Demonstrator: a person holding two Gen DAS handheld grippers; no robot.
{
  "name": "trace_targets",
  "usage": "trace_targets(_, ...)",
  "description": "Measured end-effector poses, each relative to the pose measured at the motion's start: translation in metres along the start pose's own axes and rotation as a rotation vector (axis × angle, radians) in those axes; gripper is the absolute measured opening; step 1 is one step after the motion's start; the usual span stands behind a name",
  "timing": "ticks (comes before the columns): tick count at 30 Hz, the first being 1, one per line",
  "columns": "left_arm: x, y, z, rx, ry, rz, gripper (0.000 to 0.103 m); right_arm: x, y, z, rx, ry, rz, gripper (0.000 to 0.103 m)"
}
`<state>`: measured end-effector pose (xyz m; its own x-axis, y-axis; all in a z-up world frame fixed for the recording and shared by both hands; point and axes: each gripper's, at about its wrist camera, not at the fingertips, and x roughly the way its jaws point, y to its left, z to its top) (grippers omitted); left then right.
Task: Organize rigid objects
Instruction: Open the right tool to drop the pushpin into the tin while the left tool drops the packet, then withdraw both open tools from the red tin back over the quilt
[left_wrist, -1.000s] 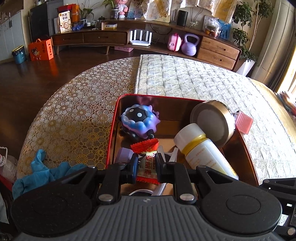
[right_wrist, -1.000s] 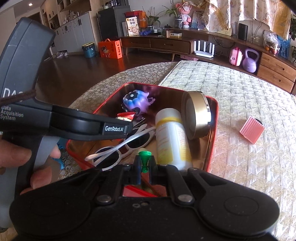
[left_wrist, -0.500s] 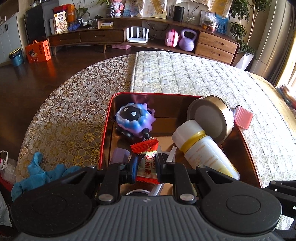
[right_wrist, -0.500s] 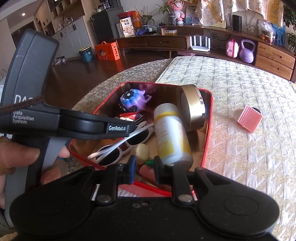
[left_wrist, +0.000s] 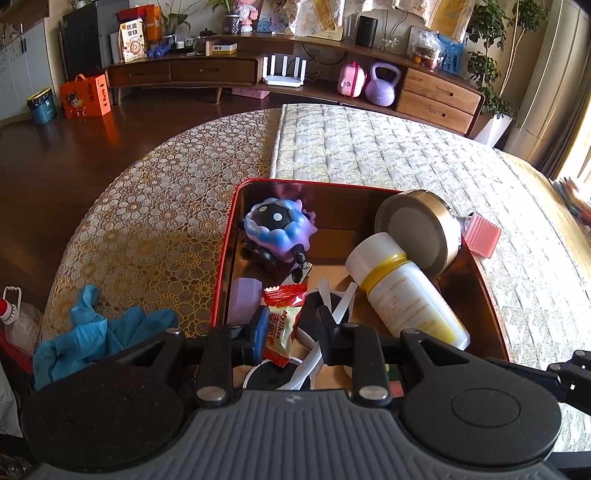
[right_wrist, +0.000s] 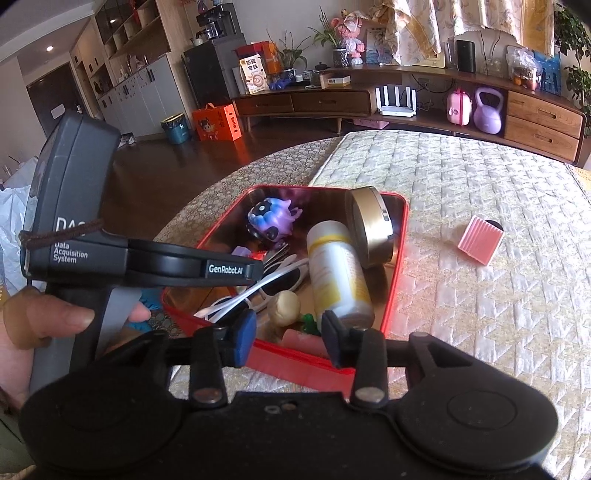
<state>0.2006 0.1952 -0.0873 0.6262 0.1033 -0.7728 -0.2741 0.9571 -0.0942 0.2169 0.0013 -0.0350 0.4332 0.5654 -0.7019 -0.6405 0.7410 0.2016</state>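
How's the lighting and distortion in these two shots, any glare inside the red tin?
Left wrist view: strong fisheye curvature, sunlight blown out at the right edge, red tin walls mirror the purple toy. Right wrist view: reddish glare on the quilt beside the tin's right wall, room lines bowed.

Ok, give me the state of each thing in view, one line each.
left tongs: open, red snack packet between the fingers
right tongs: open, empty
red tin: open, no lid
white bottle: capped, lying down
gold jar: closed, on edge
sunglasses: unfolded
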Motion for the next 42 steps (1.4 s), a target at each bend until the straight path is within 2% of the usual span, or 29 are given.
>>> trace_targets(3,-0.008,-0.002,-0.002,0.001,-0.011,-0.003,0.033,-0.008,0.000,-0.002,-0.001,-0.011,0.002,0.042)
trace_targets(6,-0.019,-0.005,-0.005,0.002,-0.038,-0.006,0.060,-0.019,-0.001,-0.004,-0.009,-0.029,0.003,0.048)
trace_targets(9,-0.032,-0.010,-0.008,0.016,-0.064,-0.004,0.061,-0.028,-0.002,-0.006,-0.015,-0.041,0.005,0.059)
trace_targets(14,-0.049,-0.018,-0.013,0.016,-0.089,-0.015,0.061,-0.046,-0.009,-0.014,-0.020,-0.066,-0.003,0.065)
trace_targets(16,-0.056,-0.024,-0.015,0.025,-0.104,-0.015,0.067,-0.053,-0.013,-0.017,-0.019,-0.074,-0.002,0.067)
trace_targets(18,-0.064,-0.029,-0.018,0.032,-0.122,-0.025,0.070,-0.060,-0.016,-0.021,-0.022,-0.087,-0.014,0.073)
trace_targets(22,-0.076,-0.044,-0.023,0.048,-0.147,-0.039,0.072,-0.071,-0.025,-0.026,-0.017,-0.107,-0.026,0.077)
trace_targets(33,-0.091,-0.086,-0.035,0.091,-0.182,-0.082,0.078,-0.106,-0.065,-0.039,0.057,-0.167,-0.050,0.101)
trace_targets(38,-0.089,-0.105,-0.038,0.094,-0.191,-0.105,0.083,-0.113,-0.086,-0.041,0.084,-0.171,-0.090,0.103)
trace_targets(42,-0.081,-0.119,-0.039,0.104,-0.188,-0.112,0.083,-0.115,-0.105,-0.046,0.109,-0.162,-0.117,0.103)
